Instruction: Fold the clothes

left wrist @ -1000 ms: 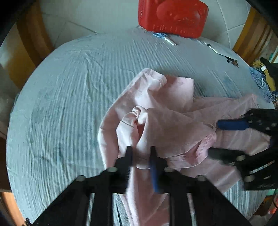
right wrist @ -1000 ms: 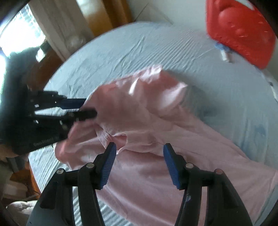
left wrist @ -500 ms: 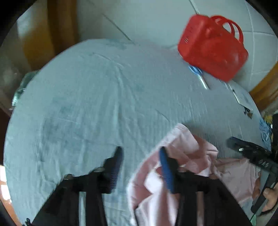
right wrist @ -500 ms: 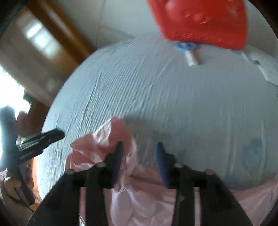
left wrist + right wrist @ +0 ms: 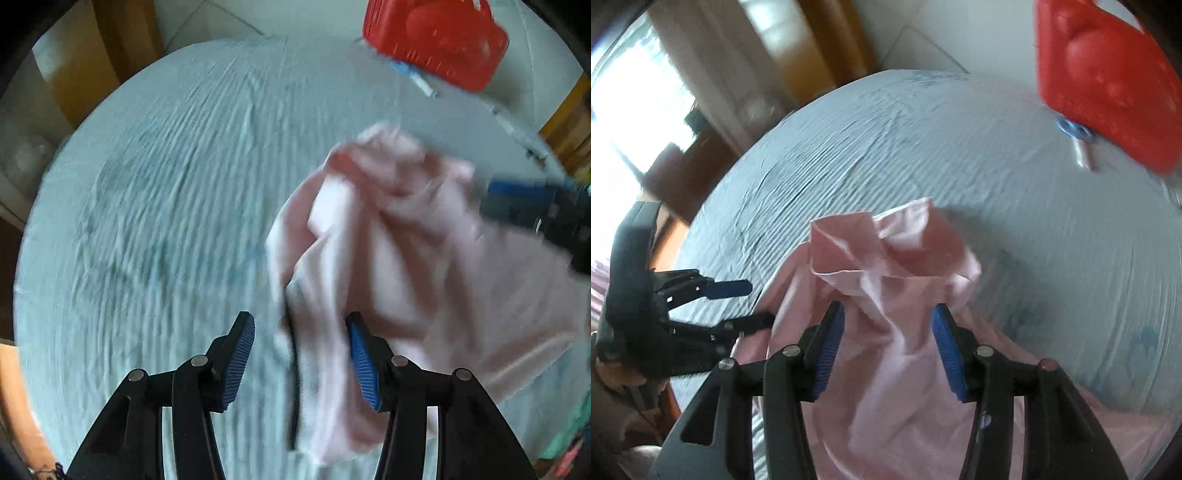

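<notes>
Both hand-held grippers have just opened, releasing pink garment (image 5: 424, 236).

A home: round table (image 5: 155, 206) under pale blue cloth, tiled floor (image 5: 207, 18), wooden furniture (image 5: 820, 48).

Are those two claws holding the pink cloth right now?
No. The left gripper and right gripper stand open over the pink cloth, gripping nothing.

Black tongs (image 5: 298, 363) with blue ribbed pads (image 5: 239, 363), silver screws at the linkage joints.
</notes>
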A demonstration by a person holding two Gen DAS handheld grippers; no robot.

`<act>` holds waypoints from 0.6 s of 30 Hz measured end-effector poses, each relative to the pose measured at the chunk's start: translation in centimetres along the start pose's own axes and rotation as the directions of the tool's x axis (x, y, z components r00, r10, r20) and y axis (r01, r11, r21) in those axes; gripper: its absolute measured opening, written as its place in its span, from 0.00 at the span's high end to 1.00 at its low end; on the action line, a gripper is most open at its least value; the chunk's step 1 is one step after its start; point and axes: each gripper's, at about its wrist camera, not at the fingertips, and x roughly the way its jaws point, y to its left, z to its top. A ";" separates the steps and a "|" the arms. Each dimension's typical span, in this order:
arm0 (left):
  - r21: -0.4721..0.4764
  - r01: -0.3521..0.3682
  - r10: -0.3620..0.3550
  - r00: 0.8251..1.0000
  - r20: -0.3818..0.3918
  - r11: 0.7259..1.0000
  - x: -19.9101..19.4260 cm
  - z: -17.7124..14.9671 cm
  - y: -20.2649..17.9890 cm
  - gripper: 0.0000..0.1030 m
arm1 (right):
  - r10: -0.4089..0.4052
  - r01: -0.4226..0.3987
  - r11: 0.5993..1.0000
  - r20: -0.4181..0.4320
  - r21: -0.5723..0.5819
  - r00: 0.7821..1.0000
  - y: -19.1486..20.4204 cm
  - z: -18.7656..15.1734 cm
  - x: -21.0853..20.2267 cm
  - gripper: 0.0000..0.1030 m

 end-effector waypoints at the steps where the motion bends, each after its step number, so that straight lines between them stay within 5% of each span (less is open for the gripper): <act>1: 0.000 -0.038 0.038 0.999 -0.010 0.999 0.3 -0.5 0.2 0.53 | -0.022 0.022 0.999 -0.009 -0.042 1.000 0.8 0.3 0.5 0.45; 3: -0.030 -0.039 0.038 0.999 -0.038 0.999 0.6 -1.3 1.2 0.56 | -0.059 0.056 0.992 -0.017 -0.110 0.998 1.9 0.6 1.6 0.33; 7: -0.053 -0.035 0.033 0.998 -0.053 0.998 1.2 -1.6 1.9 0.56 | -0.192 0.185 0.967 -0.028 -0.176 0.981 2.3 1.3 4.3 0.32; 9: -0.045 -0.038 0.035 0.998 -0.058 0.998 1.3 -1.4 1.8 0.56 | -0.194 0.193 0.981 -0.046 -0.028 0.980 -0.6 2.3 4.8 0.65; 11: -0.037 -0.040 0.037 0.997 -0.069 0.999 1.4 -1.1 1.9 0.54 | -0.141 0.142 0.969 -0.018 0.204 0.990 -4.9 2.7 3.7 0.65; 13: -0.046 -0.021 0.017 0.996 -0.084 0.999 1.3 -0.7 2.1 0.54 | -0.128 0.112 0.941 0.028 0.320 0.991 -7.5 2.5 1.9 0.65; 16: -0.053 0.063 -0.063 0.998 -0.005 0.997 -1.7 1.8 2.2 0.53 | -0.060 0.023 0.920 0.082 0.391 0.995 -9.6 1.5 -0.6 0.48; 18: -0.031 0.121 -0.119 0.991 0.067 0.992 -3.8 3.9 1.8 0.39 | -0.028 -0.014 0.911 0.096 0.413 0.995 -10.2 0.7 -1.7 0.30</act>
